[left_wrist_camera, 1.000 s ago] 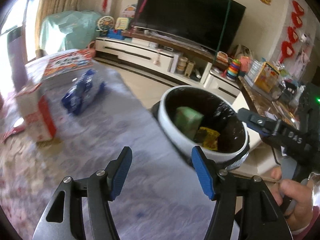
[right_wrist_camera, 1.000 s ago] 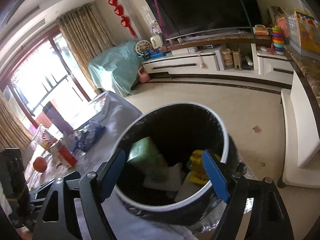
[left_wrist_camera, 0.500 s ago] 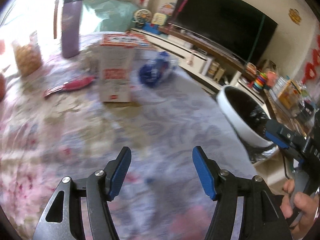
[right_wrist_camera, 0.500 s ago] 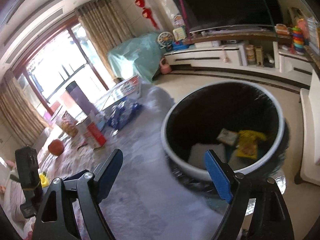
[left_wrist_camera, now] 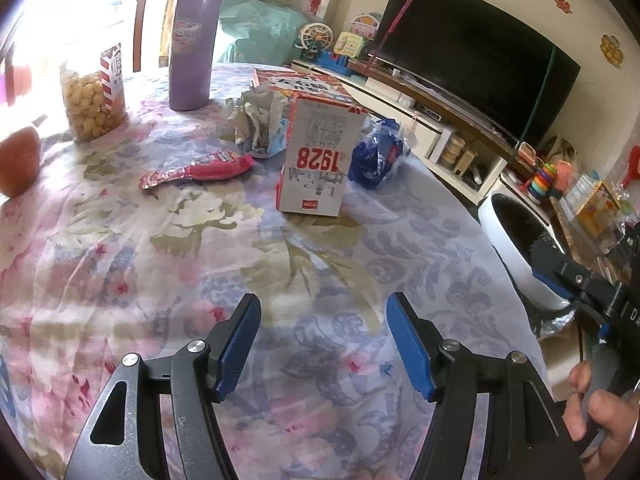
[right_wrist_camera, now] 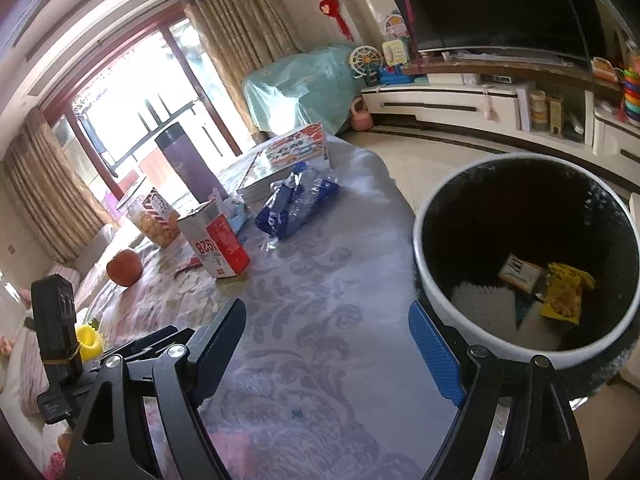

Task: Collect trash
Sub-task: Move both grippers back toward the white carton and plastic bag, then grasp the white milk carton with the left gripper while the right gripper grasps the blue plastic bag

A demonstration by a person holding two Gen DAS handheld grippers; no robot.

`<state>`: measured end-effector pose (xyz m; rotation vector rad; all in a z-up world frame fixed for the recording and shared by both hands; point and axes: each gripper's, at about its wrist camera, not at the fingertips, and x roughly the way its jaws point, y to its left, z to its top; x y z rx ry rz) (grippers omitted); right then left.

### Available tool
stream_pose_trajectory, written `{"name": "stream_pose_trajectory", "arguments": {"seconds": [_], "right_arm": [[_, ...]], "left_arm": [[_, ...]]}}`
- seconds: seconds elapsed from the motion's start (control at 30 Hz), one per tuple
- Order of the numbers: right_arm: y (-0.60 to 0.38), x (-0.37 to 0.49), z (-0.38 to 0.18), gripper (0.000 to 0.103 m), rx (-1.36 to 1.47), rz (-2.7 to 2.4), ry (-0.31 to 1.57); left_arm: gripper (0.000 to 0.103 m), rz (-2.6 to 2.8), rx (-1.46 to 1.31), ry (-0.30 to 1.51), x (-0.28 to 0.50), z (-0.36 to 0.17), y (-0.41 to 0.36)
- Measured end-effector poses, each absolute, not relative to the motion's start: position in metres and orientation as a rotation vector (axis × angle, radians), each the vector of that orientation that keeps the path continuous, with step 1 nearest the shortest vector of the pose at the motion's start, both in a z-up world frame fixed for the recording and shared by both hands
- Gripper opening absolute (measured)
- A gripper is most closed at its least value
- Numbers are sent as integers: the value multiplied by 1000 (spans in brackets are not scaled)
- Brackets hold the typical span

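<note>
The left gripper (left_wrist_camera: 322, 344) hangs over the near part of the table (left_wrist_camera: 120, 240), which is covered in a floral cloth; its jaws stand apart with nothing between them. The right gripper (right_wrist_camera: 328, 344) is over the table's right edge, its jaws spread wide and empty too.

Trash lies toward the far side of the table: a white and red carton (left_wrist_camera: 318, 156) printed with "1928" stands upright in the middle, a red wrapper (left_wrist_camera: 200, 170) lies flat to its left, a crumpled paper wad (left_wrist_camera: 258, 116) sits just behind it, and a blue plastic package (left_wrist_camera: 376, 158) lies just to its right. Farther left stand a purple flask (left_wrist_camera: 192, 38) and a jar of snacks (left_wrist_camera: 94, 96), with an orange fruit (left_wrist_camera: 18, 160) at the left edge.

The white trash bin (right_wrist_camera: 432, 280) with a black liner stands on the floor just right of the table; a yellow packet (right_wrist_camera: 566, 294) and other scraps lie inside.
</note>
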<state>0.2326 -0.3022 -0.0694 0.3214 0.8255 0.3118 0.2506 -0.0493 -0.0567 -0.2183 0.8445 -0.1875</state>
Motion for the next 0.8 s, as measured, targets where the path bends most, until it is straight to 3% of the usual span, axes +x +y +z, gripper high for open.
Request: {"name": "stream_pose_trajectory", "arguments": {"seconds": [0.8], "right_arm": [[-257, 368, -103, 82, 370, 365, 923]], "left_arm": [[70, -143, -184, 819, 351, -71, -56]]}}
